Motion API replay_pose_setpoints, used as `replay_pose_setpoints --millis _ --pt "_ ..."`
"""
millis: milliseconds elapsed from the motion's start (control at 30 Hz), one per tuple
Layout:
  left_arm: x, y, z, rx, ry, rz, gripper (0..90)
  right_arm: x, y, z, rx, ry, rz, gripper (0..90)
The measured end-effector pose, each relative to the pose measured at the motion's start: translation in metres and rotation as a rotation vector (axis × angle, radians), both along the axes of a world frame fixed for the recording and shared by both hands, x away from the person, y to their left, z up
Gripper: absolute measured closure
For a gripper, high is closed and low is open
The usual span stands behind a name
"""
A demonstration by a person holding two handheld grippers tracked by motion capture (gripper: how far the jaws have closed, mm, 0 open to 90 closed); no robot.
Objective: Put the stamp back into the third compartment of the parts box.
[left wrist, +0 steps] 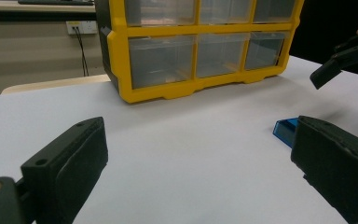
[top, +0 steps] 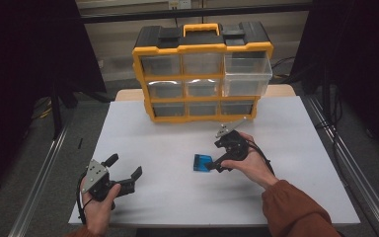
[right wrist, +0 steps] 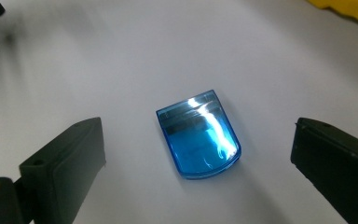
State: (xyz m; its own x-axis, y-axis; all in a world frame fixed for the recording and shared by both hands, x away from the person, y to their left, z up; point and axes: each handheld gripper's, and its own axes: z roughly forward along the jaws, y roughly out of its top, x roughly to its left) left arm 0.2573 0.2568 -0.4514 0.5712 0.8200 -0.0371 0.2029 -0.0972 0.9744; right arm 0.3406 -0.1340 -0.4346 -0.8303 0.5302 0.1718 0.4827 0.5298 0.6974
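A small blue see-through box (top: 202,162) lies flat on the white table (top: 177,197), right of centre. My right gripper (top: 216,157) is open just to its right, a jaw on either side of it without touching. In the right gripper view the blue box (right wrist: 198,140) lies on the table between and slightly ahead of the wide-apart jaws of the right gripper (right wrist: 198,130). My left gripper (top: 124,166) is open and empty near the front left of the table. From the left gripper (left wrist: 198,140), the blue box (left wrist: 285,131) peeks out by the right-hand jaw.
A yellow and black organiser (top: 202,74) with clear drawers stands at the back centre of the table. Its top right drawer (top: 247,73) is pulled out. The same organiser (left wrist: 196,46) appears in the left gripper view. Dark floor and metal rails flank the table.
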Motion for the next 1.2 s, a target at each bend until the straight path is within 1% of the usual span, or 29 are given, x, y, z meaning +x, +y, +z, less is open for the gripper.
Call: replay_pose_setpoints --millis 33,100,133,167,200,233,300,333,367,433,467,500,600,633,667,700,767,800,833,867,933,967,1000,1033,1067,1100,1133,1167,1200 --pt "0.000 0.000 0.000 0.002 -0.001 -0.001 3.9 0.002 0.001 -0.002 0.004 0.001 0.011 3.2" --pt "0.000 0.000 0.000 -0.006 -0.001 -0.003 3.9 0.006 0.006 -0.004 -0.026 0.015 0.023 4.1" --pt "0.000 0.000 0.000 -0.006 -0.001 -0.003 3.9 0.006 0.006 -0.004 -0.026 0.015 0.023 4.1" --pt "0.000 0.000 0.001 -0.001 0.003 -0.002 3.9 0.006 0.007 -0.004 -0.025 0.024 0.032 4.3" --pt "0.000 0.000 0.001 0.001 0.002 -0.001 3.9 0.009 0.010 -0.001 -0.052 0.051 0.042 4.6" --pt "0.000 0.000 0.001 0.002 0.001 -0.001 3.9 0.010 0.012 0.000 -0.062 0.061 0.051 3.8" --pt "0.000 0.000 0.000 -0.004 -0.001 -0.004 3.9 0.013 0.015 0.001 -0.072 0.066 0.066 6.2" --pt "0.000 0.000 0.000 0.003 -0.003 -0.002 3.9 0.014 0.016 0.001 -0.080 0.075 0.076 6.3" --pt "0.000 -0.001 0.000 -0.002 0.000 -0.007 3.9 0.015 0.019 0.001 -0.100 0.100 0.072 6.3" --pt "0.000 0.000 0.000 0.005 0.002 -0.007 3.9 0.016 0.020 0.000 -0.107 0.111 0.077 7.6" --pt "0.000 -0.001 0.000 -0.001 0.001 -0.006 3.9 0.018 0.023 -0.001 -0.122 0.119 0.085 9.6" --pt "0.000 -0.001 0.000 0.001 0.001 -0.005 3.9 0.022 0.028 -0.006 -0.148 0.127 0.114 11.1" --pt "0.000 -0.001 -0.001 -0.011 0.003 -0.008 3.9 0.026 0.032 -0.009 -0.168 0.138 0.136 13.9" --pt "0.000 -0.001 -0.001 -0.005 0.006 0.000 3.9 0.029 0.035 -0.012 -0.184 0.164 0.147 15.4" --pt "0.001 -0.001 -0.001 -0.004 0.010 -0.003 3.9 0.029 0.035 -0.012 -0.184 0.164 0.147 15.4" --pt "0.001 -0.001 -0.001 -0.004 0.009 -0.001 4.0 0.029 0.037 -0.011 -0.210 0.219 0.127 15.4" --pt "0.000 -0.001 -0.001 -0.001 0.005 -0.005 4.0 0.034 0.042 -0.015 -0.253 0.233 0.140 16.3" --pt "0.000 -0.001 0.000 -0.005 0.002 -0.011 4.0 0.034 0.042 -0.015 -0.253 0.233 0.140 16.3" --pt "0.000 -0.001 0.000 -0.004 0.002 -0.010 4.0 0.035 0.043 -0.016 -0.262 0.247 0.156 17.3" --pt "0.000 -0.001 0.000 -0.001 0.003 -0.006 4.0 0.037 0.046 -0.017 -0.282 0.259 0.153 18.0" --pt "0.001 0.000 0.000 0.008 0.007 -0.007 3.9 0.039 0.049 -0.017 -0.278 0.255 0.147 23.0" --pt "0.001 -0.001 0.000 0.002 0.006 -0.007 4.0 0.041 0.050 -0.016 -0.276 0.243 0.163 25.0" --pt "0.000 0.000 0.000 0.018 0.006 -0.011 4.0 0.041 0.050 -0.016 -0.276 0.243 0.163 25.0" --pt "0.000 -0.002 -0.001 -0.013 0.005 -0.018 4.0 0.042 0.051 -0.016 -0.286 0.237 0.167 26.2" --pt "0.000 -0.001 0.000 -0.007 0.004 -0.012 4.0 0.042 0.051 -0.016 -0.286 0.237 0.167 26.2" --pt "0.000 -0.001 -0.001 -0.004 0.003 -0.006 3.9 0.043 0.051 -0.018 -0.290 0.247 0.178 30.9" --pt "0.001 -0.001 -0.001 0.008 0.009 -0.008 3.9 0.042 0.051 -0.019 -0.300 0.242 0.168 31.1" --pt "0.001 -0.001 -0.001 0.007 0.009 -0.008 3.9 0.043 0.051 -0.020 -0.309 0.239 0.185 32.8" --pt "0.001 -0.001 -0.001 0.007 0.009 -0.008 3.9 0.043 0.051 -0.020 -0.309 0.239 0.185 32.8"
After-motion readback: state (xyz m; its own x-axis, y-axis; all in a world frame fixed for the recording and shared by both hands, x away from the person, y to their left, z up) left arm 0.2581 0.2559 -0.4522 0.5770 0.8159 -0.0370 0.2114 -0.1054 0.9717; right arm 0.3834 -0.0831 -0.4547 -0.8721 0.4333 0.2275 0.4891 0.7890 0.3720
